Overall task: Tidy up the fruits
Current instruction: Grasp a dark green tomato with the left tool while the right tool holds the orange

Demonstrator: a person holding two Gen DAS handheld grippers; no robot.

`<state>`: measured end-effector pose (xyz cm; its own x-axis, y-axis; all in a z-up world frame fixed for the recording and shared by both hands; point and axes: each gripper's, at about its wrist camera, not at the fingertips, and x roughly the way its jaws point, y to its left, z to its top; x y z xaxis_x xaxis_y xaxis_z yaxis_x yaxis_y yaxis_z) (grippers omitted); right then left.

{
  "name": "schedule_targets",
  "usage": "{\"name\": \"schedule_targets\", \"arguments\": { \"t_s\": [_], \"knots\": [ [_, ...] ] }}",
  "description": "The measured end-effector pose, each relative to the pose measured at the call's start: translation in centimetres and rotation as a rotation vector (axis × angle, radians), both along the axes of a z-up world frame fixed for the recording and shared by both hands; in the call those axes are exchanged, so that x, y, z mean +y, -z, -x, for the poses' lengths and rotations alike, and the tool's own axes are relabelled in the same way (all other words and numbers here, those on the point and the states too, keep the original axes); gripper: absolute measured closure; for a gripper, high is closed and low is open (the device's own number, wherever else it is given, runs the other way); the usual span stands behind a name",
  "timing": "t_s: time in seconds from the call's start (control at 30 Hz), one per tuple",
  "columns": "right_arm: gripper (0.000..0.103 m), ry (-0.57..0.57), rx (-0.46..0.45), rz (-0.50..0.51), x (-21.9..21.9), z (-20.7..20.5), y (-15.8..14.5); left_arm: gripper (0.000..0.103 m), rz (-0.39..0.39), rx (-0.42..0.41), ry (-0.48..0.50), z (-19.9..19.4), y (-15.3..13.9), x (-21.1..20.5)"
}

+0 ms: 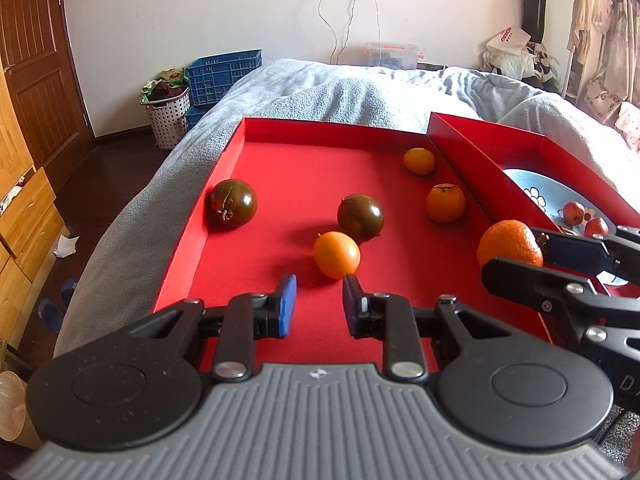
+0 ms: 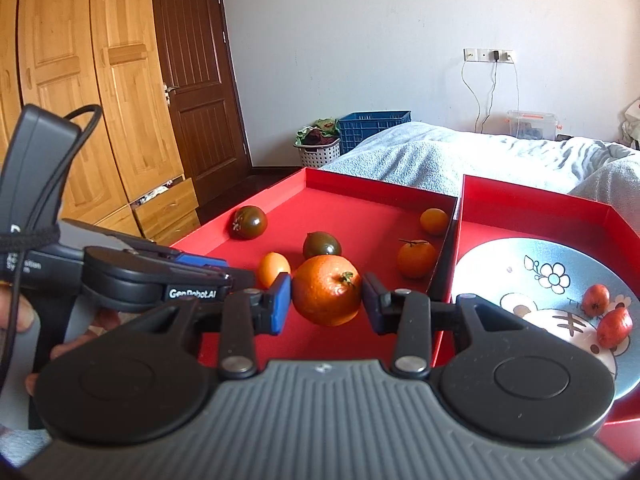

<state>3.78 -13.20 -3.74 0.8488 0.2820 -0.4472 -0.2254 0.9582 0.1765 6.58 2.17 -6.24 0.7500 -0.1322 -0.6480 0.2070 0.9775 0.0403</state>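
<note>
A large orange (image 2: 327,295) with a green stem is being gripped between the pads of the right claw (image 2: 327,300), above the red tray (image 2: 360,196) and beside its dividing wall. The left claw (image 1: 319,300) is being kept narrow and empty just short of a small orange (image 1: 337,254).

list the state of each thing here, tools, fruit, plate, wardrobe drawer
right tool: shut on the big orange, lifted
left tool: shut, empty
dark tomatoes: two, loose in the left red tray
plate: in the right tray, two small red fruits on it
wardrobe drawer: ajar
</note>
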Motion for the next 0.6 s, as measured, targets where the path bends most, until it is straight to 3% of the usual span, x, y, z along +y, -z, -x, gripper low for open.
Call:
{"name": "schedule_targets", "arguments": {
  "t_s": [0.6],
  "knots": [
    [0.061, 0.027, -0.038, -0.032, -1.7, 0.9, -0.4, 0.073, -0.039, -0.014, 0.026, 0.9, -0.9, -1.8]
  ]
}}
